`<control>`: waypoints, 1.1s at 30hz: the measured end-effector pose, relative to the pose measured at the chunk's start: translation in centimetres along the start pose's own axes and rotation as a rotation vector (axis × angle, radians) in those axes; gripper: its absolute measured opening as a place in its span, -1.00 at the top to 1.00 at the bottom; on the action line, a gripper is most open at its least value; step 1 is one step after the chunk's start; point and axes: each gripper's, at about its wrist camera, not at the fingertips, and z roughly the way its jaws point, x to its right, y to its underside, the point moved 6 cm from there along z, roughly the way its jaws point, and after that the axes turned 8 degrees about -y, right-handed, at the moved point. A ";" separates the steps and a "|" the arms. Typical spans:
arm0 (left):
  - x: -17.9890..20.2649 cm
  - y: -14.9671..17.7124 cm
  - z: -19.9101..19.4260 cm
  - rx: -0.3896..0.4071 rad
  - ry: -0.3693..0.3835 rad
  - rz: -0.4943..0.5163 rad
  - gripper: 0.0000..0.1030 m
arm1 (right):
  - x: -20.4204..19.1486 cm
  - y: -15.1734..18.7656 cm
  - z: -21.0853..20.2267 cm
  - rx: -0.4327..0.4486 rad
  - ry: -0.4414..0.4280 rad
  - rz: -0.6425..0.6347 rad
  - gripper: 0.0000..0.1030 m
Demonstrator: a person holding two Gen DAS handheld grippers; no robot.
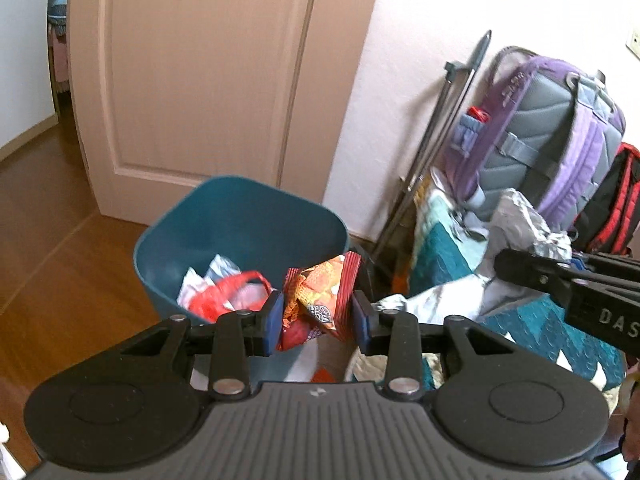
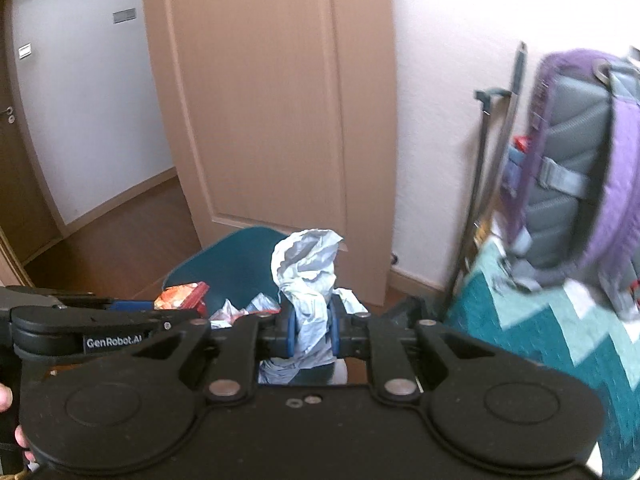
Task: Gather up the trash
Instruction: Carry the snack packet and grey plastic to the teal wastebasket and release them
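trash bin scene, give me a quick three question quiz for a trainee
1. True or false: the left tool is shut on an orange snack bag.
2. What does the right tool hold? A) crumpled paper B) a bottle C) nothing
3. Fill in: a red bag already lies inside the teal ____.

Key:
1. True; its blue pads squeeze the bag beside the bin's rim.
2. A; the crumpled paper sticks up between the pads.
3. bin, on the wood floor by the door.
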 end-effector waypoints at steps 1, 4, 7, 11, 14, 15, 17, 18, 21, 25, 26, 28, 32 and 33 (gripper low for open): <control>-0.3 -0.4 0.3 0.006 -0.008 0.005 0.31 | -0.3 -0.5 0.7 0.001 -0.001 -0.010 0.72; -1.4 -1.7 1.2 0.018 -0.030 0.007 0.31 | -1.1 -1.8 2.8 0.001 -0.003 -0.038 0.72; -2.7 -2.9 2.5 0.022 -0.051 -0.002 0.31 | -1.3 -2.8 4.9 0.000 -0.005 -0.047 0.72; -3.8 -3.9 4.7 0.012 -0.069 -0.006 0.31 | -1.3 -3.8 7.8 -0.006 -0.007 -0.047 0.72; -4.2 -4.3 6.5 0.001 -0.081 -0.007 0.31 | -1.1 -3.9 9.8 -0.021 -0.007 -0.043 0.72; -4.3 -4.4 7.1 -0.003 -0.084 -0.007 0.31 | -1.1 -3.8 10.5 -0.028 -0.007 -0.044 0.71; -4.7 -4.3 8.5 -0.013 -0.089 -0.015 0.31 | -1.1 -3.2 11.8 -0.045 -0.002 -0.032 0.71; -4.8 -4.1 9.1 -0.022 -0.087 -0.022 0.31 | -1.0 -2.7 12.5 -0.056 -0.003 -0.023 0.71; -5.3 -3.6 11.2 -0.056 -0.094 -0.039 0.31 | -1.0 -1.5 14.6 -0.096 -0.002 -0.020 0.71; -5.5 -2.4 13.4 -0.090 -0.096 -0.031 0.31 | -1.5 0.1 16.7 -0.137 -0.010 -0.035 0.71; -5.5 -2.1 13.9 -0.099 -0.096 -0.029 0.31 | -1.6 0.5 17.1 -0.147 -0.011 -0.043 0.70; -5.6 -1.4 14.8 -0.119 -0.097 -0.026 0.31 | -1.8 1.2 17.8 -0.167 -0.012 -0.055 0.66; -5.5 -0.6 16.2 -0.150 -0.102 -0.014 0.31 | -1.9 2.3 19.1 -0.221 -0.019 -0.068 0.60; -5.5 -0.4 16.5 -0.156 -0.103 -0.009 0.31 | -1.9 2.5 19.3 -0.225 -0.014 -0.076 0.57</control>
